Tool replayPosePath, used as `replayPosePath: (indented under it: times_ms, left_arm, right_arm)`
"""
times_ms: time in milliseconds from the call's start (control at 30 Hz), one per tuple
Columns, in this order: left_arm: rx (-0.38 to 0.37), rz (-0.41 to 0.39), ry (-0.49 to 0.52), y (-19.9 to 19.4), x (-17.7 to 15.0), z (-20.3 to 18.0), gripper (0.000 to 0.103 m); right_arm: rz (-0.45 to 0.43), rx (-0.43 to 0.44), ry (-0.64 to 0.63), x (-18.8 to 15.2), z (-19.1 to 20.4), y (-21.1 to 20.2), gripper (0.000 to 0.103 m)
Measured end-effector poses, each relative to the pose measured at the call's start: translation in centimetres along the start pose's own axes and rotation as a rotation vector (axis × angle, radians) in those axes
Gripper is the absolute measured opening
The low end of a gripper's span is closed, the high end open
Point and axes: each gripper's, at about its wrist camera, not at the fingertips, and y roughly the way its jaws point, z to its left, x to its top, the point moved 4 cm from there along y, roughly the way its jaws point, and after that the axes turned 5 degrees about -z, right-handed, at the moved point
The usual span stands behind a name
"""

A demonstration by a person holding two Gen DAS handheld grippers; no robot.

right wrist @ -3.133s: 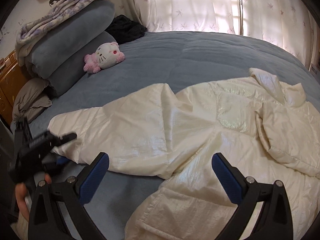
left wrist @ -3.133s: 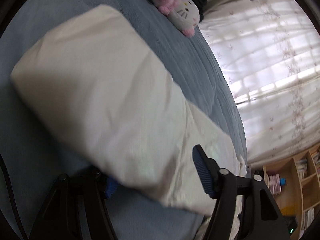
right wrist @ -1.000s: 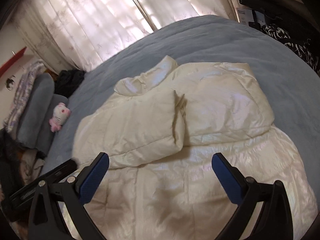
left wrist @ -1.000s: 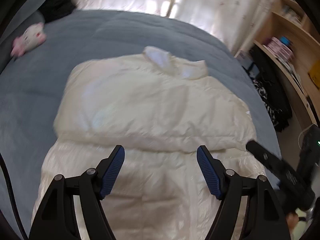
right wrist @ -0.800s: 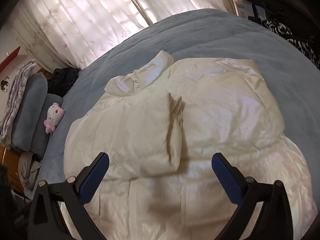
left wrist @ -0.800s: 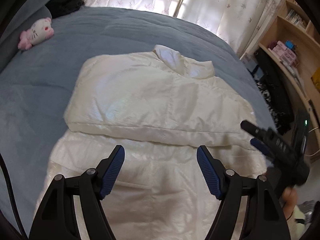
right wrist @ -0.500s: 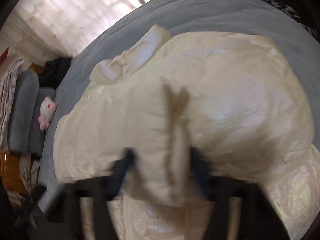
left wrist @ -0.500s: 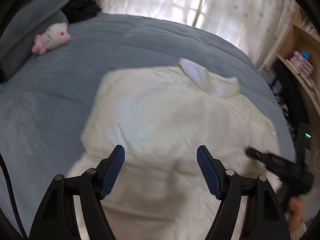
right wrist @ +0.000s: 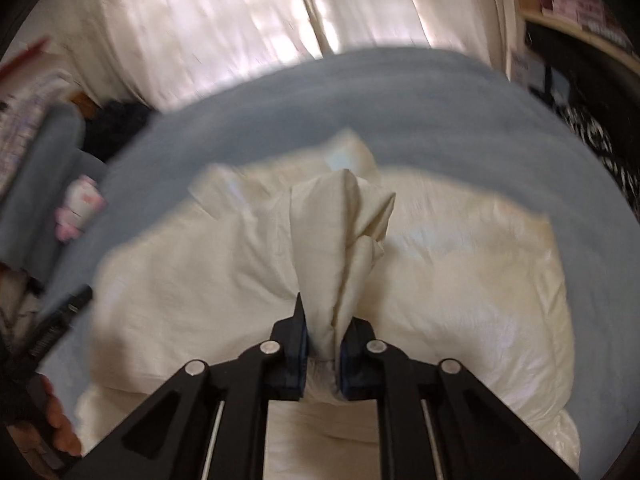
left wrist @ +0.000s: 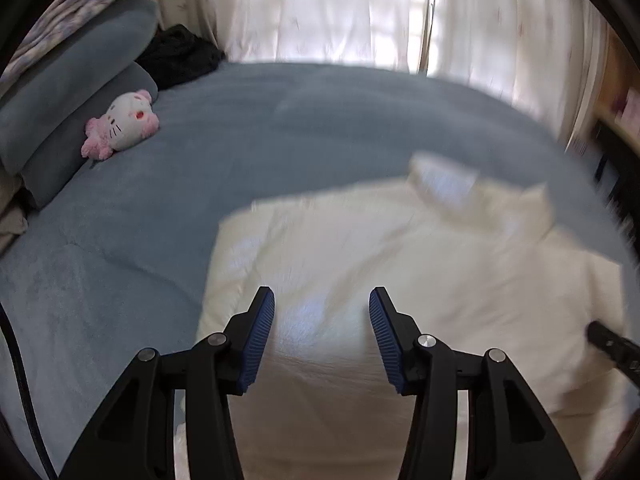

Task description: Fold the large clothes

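Note:
A cream puffer jacket (left wrist: 400, 280) lies on the blue bed, sleeves folded across its body, collar at the far side. My left gripper (left wrist: 322, 320) hovers open and empty over the jacket's left part. My right gripper (right wrist: 324, 336) is shut on a bunched fold of the jacket (right wrist: 344, 240) near its middle, where the two sleeve ends meet, and lifts it a little. The jacket also fills the right wrist view (right wrist: 460, 280). The left gripper shows at the left edge of the right wrist view (right wrist: 56, 328).
The blue duvet (left wrist: 280, 120) covers the bed. A pink and white plush cat (left wrist: 120, 124) lies by grey pillows (left wrist: 60, 92) at far left, with a dark garment (left wrist: 176, 56) behind. Curtains (left wrist: 340, 12) hang beyond the bed. Shelves (right wrist: 580, 4) stand at right.
My right gripper has moved down onto the jacket's middle and closed on a fold of it. My left gripper has narrowed its opening and swung left. Both views are blurred by motion.

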Motion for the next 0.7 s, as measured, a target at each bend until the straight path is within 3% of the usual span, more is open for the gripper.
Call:
replayPosePath:
  times_ms: [67, 133, 267, 467, 700]
  left_arm:
    - [0.024, 0.057, 0.031, 2.4, -1.4, 0.0, 0.048]
    - [0.017, 0.052, 0.037, 2.9, -1.9, 0.2, 0.048]
    - [0.016, 0.038, 0.044, 1.9, -1.3, 0.2, 0.048]
    - [-0.09, -0.021, -0.02, -0.8, 0.9, -1.3, 0.048]
    - [-0.099, -0.04, 0.031, 0.4, 1.4, -4.6, 0.048]
  right_arm:
    - [0.068, -0.016, 0.043, -1.4, -1.5, 2.1, 0.043]
    - [0.067, 0.023, 0.112, -2.2, -2.6, 2.3, 0.048]
    - [0.034, 0.008, 0.137, -2.0, -3.6, 0.0, 0.05]
    - [-0.105, 0.035, 0.081, 1.1, -0.6, -4.2, 0.05]
    - [-0.09, 0.074, 0.011, 2.5, 4.6, -0.3, 0.05]
